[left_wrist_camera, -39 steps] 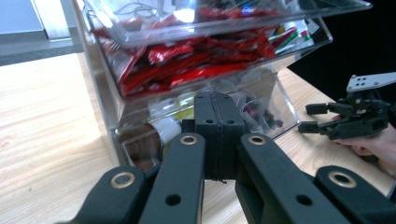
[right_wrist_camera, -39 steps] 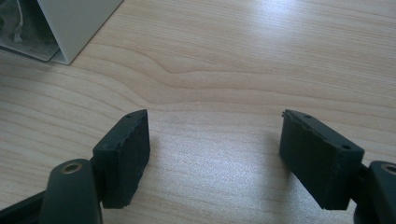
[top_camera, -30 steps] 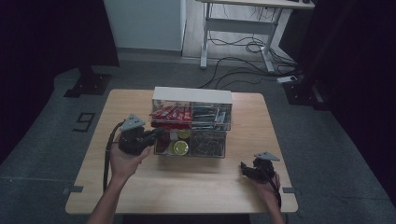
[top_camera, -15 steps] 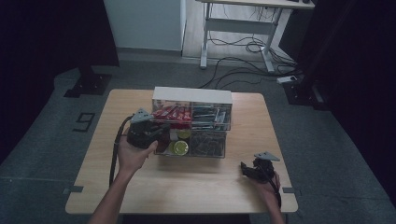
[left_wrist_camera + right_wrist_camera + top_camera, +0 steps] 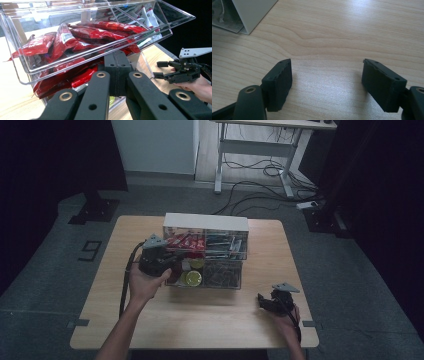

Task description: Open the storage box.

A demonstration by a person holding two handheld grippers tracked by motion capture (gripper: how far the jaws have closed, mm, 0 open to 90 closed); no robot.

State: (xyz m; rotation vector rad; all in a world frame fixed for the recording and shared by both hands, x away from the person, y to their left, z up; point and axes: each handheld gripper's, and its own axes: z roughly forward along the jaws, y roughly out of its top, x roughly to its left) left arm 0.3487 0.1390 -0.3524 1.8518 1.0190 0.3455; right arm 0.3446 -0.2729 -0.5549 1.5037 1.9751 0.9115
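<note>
Near the tabletop's [image 5: 150,320] front right corner the right gripper [image 5: 270,301] rests, jaws spread wide over bare wood; farther in, the left gripper [image 5: 170,266], jaws pressed together, meets the clear drawer [image 5: 27,72] of red packets [image 5: 67,37] at the organizer's [image 5: 205,221] left side.

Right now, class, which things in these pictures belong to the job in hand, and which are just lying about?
In the job:
- left claw, shut at the clear drawer
- clear drawer
- red packets inside it

Lying about:
- right claw, open over bare table
- yellow tin
- clips drawer
- desk and cables behind
</note>
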